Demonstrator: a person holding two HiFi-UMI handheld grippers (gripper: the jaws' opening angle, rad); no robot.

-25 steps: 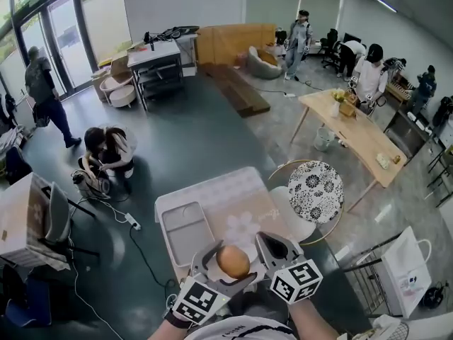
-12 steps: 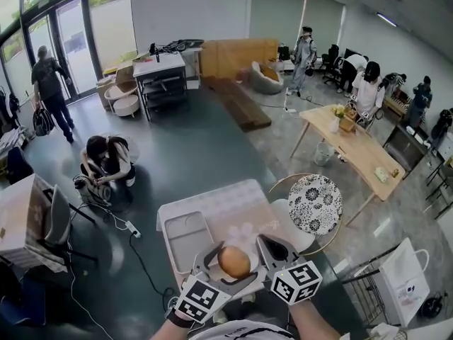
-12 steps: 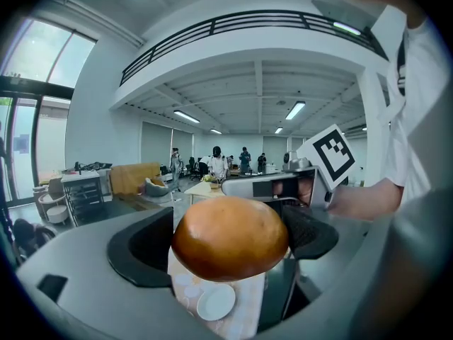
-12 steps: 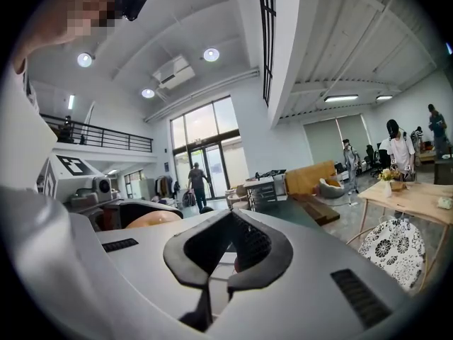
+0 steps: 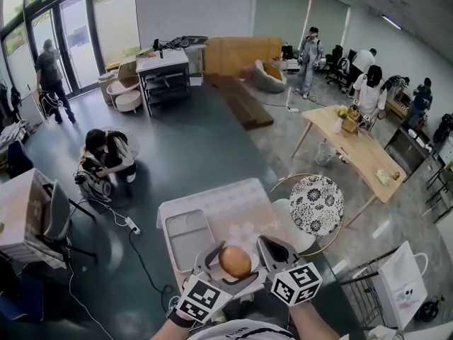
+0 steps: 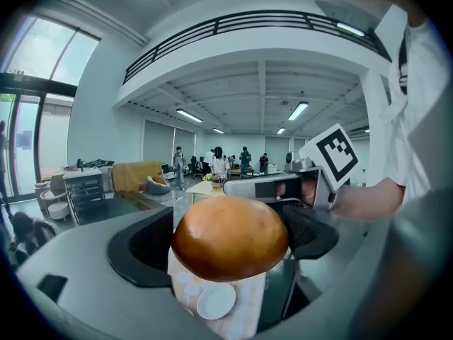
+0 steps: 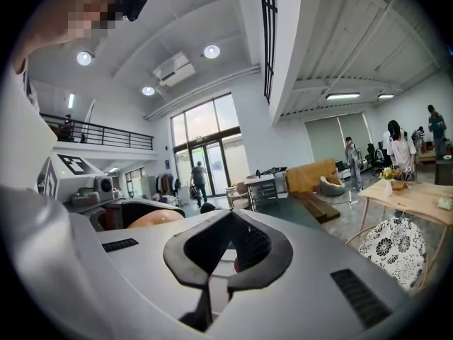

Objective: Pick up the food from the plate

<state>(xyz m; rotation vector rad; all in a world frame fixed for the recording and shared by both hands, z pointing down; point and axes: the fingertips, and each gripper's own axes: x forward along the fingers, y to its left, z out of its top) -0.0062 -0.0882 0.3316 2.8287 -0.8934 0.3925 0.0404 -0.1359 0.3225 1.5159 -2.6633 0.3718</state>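
Note:
A round brown bun (image 5: 234, 261) is clamped between the jaws of my left gripper (image 5: 231, 266), raised above the table (image 5: 233, 200) with the patterned cloth. In the left gripper view the bun (image 6: 231, 237) fills the gap between the black pads (image 6: 141, 253), and a small white plate (image 6: 216, 302) lies far below it on the cloth. My right gripper (image 5: 272, 250) hovers just right of the bun, its jaws closed on nothing (image 7: 228, 250). The bun's edge (image 7: 156, 219) shows at the left of the right gripper view.
A white compartment tray (image 5: 186, 234) lies on the table's left part. A round chair with a floral cushion (image 5: 316, 195) stands to the right. A power strip and cables (image 5: 131, 225) trail on the floor at left, near a crouching person (image 5: 106, 151). A white bag (image 5: 403, 282) stands at right.
Both grippers and the bun keep nearly the same place. The person by the glass doors at the left has walked farther off.

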